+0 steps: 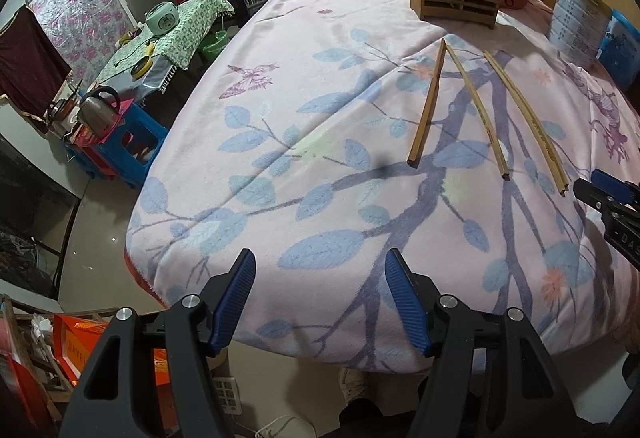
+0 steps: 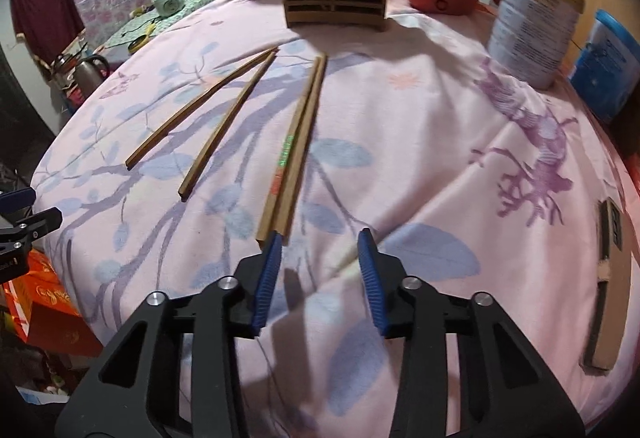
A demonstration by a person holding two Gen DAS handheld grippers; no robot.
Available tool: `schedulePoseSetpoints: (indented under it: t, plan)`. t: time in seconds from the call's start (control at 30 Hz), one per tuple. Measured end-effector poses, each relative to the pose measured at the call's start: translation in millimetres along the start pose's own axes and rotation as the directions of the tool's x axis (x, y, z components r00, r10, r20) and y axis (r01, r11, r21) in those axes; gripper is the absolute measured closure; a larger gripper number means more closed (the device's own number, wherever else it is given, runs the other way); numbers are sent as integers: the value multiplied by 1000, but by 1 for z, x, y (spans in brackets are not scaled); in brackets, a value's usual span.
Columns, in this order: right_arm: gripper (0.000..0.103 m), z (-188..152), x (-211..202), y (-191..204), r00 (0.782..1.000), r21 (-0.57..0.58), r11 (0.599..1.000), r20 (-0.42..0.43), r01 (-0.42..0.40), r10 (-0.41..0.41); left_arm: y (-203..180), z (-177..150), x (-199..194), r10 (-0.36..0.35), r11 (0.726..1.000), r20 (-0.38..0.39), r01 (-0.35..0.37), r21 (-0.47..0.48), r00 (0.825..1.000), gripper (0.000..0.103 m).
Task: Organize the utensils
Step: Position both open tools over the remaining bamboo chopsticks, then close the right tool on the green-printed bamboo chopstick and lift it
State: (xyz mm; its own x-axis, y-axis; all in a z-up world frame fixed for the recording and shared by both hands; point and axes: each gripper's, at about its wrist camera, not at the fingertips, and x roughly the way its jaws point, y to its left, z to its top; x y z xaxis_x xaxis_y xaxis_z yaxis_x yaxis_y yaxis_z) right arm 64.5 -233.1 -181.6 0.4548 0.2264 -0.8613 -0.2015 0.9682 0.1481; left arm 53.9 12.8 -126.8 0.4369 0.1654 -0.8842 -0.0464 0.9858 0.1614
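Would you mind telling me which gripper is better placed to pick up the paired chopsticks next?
Right. The right gripper is open with the paired chopsticks ending just ahead of its left finger. The left gripper hovers over bare tablecloth, farther away.

Left tongs (image 1: 320,262) point forward, jaws spread wide and empty. Right tongs (image 2: 320,242) also point forward, jaws parted and empty; their tip also shows at the left view's right edge.
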Motion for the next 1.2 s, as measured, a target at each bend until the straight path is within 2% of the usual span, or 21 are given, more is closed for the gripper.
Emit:
schedulePoseSetpoints:
  t: [0.1, 0.37, 0.5, 0.57, 0.6, 0.67, 0.8, 1.03, 1.2]
  plan:
    - [69, 1, 6, 0, 1000, 6, 1000, -8, -13, 13, 3, -1, 1, 12, 1000, -7, -12, -7, 1000, 37]
    - [69, 3, 9, 13, 999, -3, 999, -7, -48, 48, 14, -5, 3, 31, 999, -27, -32, -37, 999, 37]
    - [70, 5, 12, 18, 1000, -23, 1000, 4, -21, 21, 15, -4, 3, 33, 999, -24, -33, -32, 999, 37]
    - [83, 7, 14, 15, 1000, -7, 1000, 15, -20, 20, 15, -4, 3, 31, 999, -23, -32, -28, 999, 37]
    - [95, 8, 14, 11, 1000, 13, 1000, 20, -24, 24, 14, -4, 4, 29, 999, -24, -30, -26, 999, 37]
    - [97, 8, 14, 3, 1000, 51, 999, 19, -7, 6, 12, -3, 5, 21, 1000, -23, -21, -19, 1000, 37]
    - [97, 5, -1, -13, 1000, 82, 996, 19, 21, -23, 5, 6, 9, -17, 1000, -6, 17, -10, 1000, 37]
    - [97, -2, -34, -30, 998, 103, 993, 31, 49, -53, -17, 47, 31, -141, 990, 47, 142, -9, 989, 38]
    - [97, -9, -50, -37, 996, 101, 992, 29, 77, -81, -32, 66, 52, -195, 981, 42, 195, 10, 980, 50]
